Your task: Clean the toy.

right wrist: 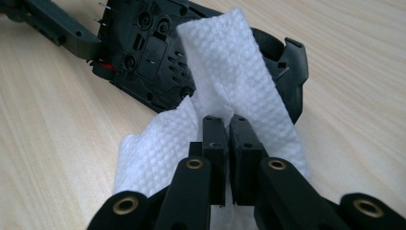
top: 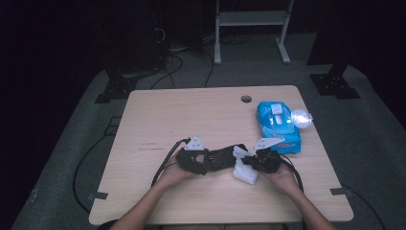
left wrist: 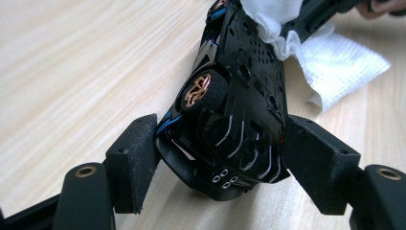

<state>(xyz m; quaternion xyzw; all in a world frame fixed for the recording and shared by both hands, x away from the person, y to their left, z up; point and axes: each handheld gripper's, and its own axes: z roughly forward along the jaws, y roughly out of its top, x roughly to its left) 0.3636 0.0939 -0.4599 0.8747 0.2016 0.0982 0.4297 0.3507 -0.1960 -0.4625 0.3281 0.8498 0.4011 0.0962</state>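
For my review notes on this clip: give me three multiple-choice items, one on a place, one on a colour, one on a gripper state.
1. Where does the wipes pack lie?
A. table's far right part
B. near left corner
C. on the floor

2. What colour are the toy car wheel's spokes?
A. green
B. copper
C. white

3. How is the right gripper?
A. wide open
B. shut on the white wipe
C. shut on the car

A: the high view shows it there.
B: copper spokes in the left gripper view.
B: jaws pinch the wipe.

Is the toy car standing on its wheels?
No. In the left gripper view the toy car lies tipped over, its black underside and one wheel facing the camera.
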